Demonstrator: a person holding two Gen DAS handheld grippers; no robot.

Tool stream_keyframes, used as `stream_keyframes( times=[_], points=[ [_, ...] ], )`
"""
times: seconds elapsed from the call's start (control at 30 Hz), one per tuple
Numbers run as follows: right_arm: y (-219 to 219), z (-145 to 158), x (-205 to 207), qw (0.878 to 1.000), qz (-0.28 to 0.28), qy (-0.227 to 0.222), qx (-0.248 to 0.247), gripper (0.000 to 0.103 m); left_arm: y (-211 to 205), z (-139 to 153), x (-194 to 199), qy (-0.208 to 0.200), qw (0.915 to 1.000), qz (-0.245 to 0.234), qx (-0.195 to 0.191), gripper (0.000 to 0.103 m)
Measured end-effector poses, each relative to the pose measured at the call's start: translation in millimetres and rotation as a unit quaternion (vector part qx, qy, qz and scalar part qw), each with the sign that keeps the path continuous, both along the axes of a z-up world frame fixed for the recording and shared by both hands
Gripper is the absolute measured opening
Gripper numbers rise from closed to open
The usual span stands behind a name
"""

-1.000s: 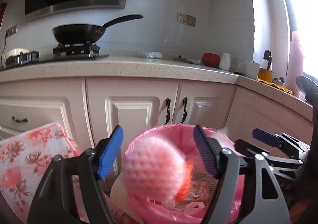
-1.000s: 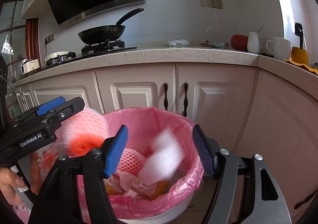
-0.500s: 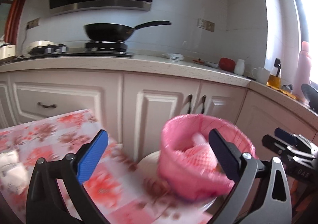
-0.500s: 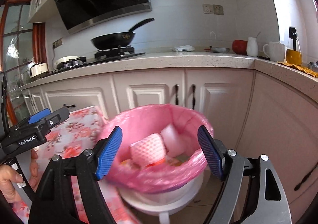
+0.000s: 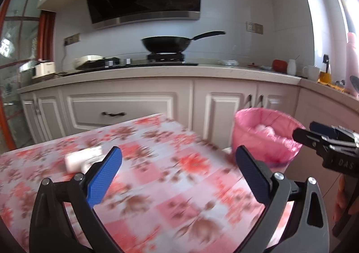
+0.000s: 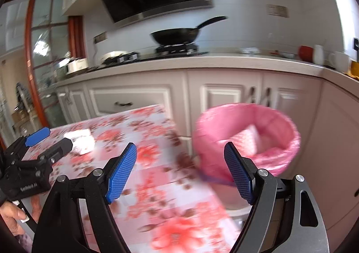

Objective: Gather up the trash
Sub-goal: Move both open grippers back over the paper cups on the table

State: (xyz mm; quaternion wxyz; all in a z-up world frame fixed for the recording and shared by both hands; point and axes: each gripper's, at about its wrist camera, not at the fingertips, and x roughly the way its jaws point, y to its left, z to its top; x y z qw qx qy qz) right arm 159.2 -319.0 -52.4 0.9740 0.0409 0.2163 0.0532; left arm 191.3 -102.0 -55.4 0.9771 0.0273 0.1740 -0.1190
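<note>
A trash bin with a pink liner stands on the floor right of the table; it also shows in the right wrist view. Pink foam netting and white scraps lie inside it. A crumpled white piece of trash lies on the floral tablecloth; it also shows in the right wrist view. My left gripper is open and empty above the table, just right of the white trash. My right gripper is open and empty over the table's right edge, beside the bin.
White kitchen cabinets and a counter run behind the table. A black wok sits on the stove. Cups and a red pot stand at the counter's right end. The table edge lies close to the bin.
The foam netting and white scrap dropped into the bin. Both grippers have swung left, away from the bin toward the table, both open and empty.
</note>
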Motion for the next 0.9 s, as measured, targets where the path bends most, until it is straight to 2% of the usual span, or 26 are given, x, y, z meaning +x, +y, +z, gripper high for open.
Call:
stream_keyframes(
  times=[0.23,0.4,0.63,0.73,0.9],
  points=[
    [71,-6,6,0.998,0.062,0.020,-0.014,0.076,67,-10,-37,-0.001,0.9983,0.057,0.011,0.098],
    [127,-18,19,0.993,0.109,0.042,-0.026,0.076,119,-18,-47,0.010,0.9936,0.112,-0.012,0.098],
    [197,-33,51,0.985,0.161,0.060,-0.027,0.081,180,-24,-49,0.010,0.9823,0.187,0.000,0.098],
    [222,-40,69,0.981,0.177,0.073,-0.025,0.084,205,-26,-46,0.013,0.9753,0.220,0.005,0.098],
    [255,-54,108,0.975,0.195,0.108,-0.023,0.085,243,-29,-42,0.028,0.9637,0.265,-0.002,0.098]
  ],
)
